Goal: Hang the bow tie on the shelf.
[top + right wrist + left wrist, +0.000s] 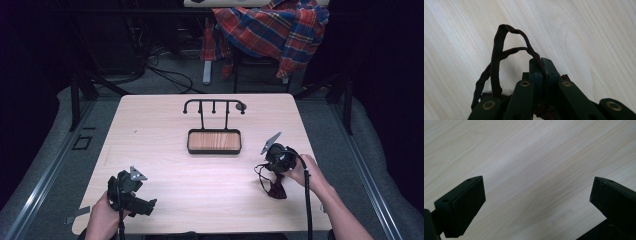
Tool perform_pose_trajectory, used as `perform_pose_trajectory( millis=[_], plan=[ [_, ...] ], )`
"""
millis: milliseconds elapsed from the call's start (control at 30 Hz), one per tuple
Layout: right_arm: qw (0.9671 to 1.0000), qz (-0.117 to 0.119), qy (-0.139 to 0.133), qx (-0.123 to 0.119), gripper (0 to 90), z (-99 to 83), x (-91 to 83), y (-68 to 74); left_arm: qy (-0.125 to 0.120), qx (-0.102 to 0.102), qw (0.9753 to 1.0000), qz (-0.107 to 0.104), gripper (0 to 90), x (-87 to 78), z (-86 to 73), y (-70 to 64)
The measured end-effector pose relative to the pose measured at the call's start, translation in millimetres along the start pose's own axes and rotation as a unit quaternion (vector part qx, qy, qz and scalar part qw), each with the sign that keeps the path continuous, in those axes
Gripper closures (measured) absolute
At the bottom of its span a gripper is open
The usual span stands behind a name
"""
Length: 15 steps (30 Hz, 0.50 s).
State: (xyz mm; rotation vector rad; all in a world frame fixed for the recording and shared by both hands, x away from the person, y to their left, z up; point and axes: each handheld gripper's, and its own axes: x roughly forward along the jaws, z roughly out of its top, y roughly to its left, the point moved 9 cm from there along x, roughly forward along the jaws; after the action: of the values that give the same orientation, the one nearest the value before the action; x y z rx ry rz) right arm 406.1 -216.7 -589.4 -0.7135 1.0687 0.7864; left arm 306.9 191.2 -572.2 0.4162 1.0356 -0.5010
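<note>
- Altogether two grippers were over one pale wooden table point(200, 190), one in each of the person's hands.
- One left gripper point(537, 202) hovered near the table's front left corner, jaws spread wide with nothing between them.
- One right gripper point(543, 65) was clamped on a dark red strap point(499, 47) of one small dark red pouch point(276, 190) at the front right.
- One black hook rack point(214, 106) with one wood-floored tray point(214, 141) stood centre-back, well apart from both.
- One plaid shirt point(272, 27) lay draped behind the table.

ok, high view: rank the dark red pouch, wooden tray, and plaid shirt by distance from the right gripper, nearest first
1. Dark red pouch: at the right gripper, its cord pinched in the fingers.
2. Wooden tray: table centre, to the gripper's left.
3. Plaid shirt: on a chair beyond the table.
</note>
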Motion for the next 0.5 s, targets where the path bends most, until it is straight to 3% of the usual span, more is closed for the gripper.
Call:
perform_pose_trajectory(
  millis=[500],
  plan=[
    [0.9966, -0.022, -0.060, 0.053, 87.9, 14.4, -19.1, -7.8, 0.003, 0.003, 1.0000, -0.001, 0.1, 0.3, -0.3, -0.3]
  ],
)
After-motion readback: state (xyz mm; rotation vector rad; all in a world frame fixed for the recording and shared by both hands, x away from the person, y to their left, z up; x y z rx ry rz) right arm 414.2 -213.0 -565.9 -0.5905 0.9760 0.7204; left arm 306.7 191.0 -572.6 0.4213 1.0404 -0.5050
